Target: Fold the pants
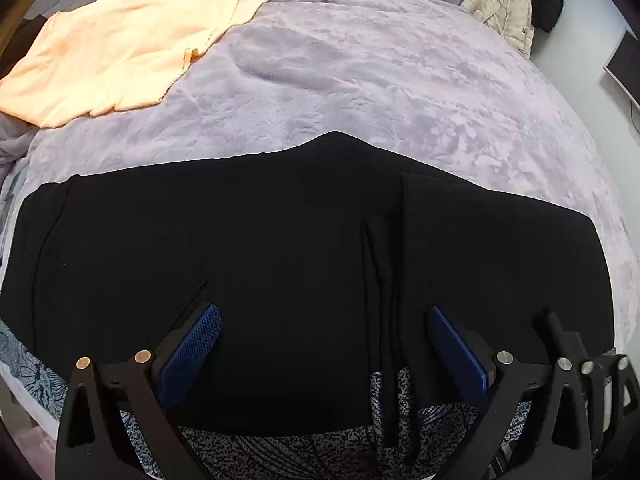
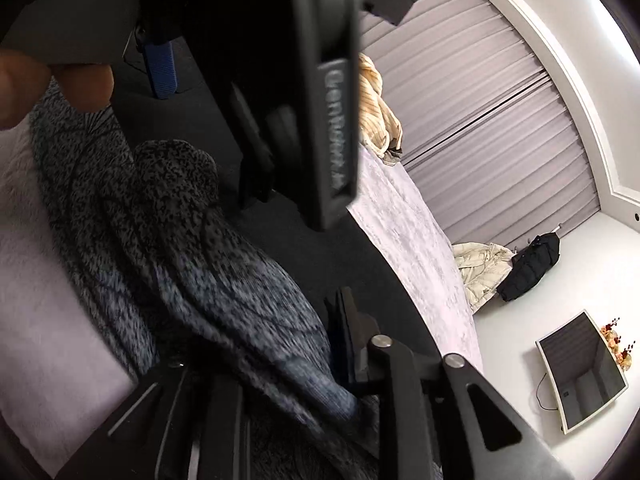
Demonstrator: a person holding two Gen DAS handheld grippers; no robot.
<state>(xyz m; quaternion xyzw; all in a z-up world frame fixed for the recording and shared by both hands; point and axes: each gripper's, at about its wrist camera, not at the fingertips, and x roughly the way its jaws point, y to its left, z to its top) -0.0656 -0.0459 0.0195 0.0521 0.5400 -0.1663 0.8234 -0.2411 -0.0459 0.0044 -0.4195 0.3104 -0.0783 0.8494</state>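
Pants [image 1: 280, 264], black, are spread flat across the near edge of a lavender bedspread [image 1: 380, 80], partly over a speckled grey-blue blanket [image 2: 208, 264]. A peach garment [image 1: 120, 52] is seen far left on the bed, well apart from the pants. The left gripper [image 1: 324, 320] is held over the pants with blue pads [image 1: 200, 340] wide apart, nothing between them. The right gripper [image 2: 276, 364] is seen low beside the blanket; its state cannot be told.

Embossed lettering on the black gripper housing [image 2: 336, 128] is unreadable.
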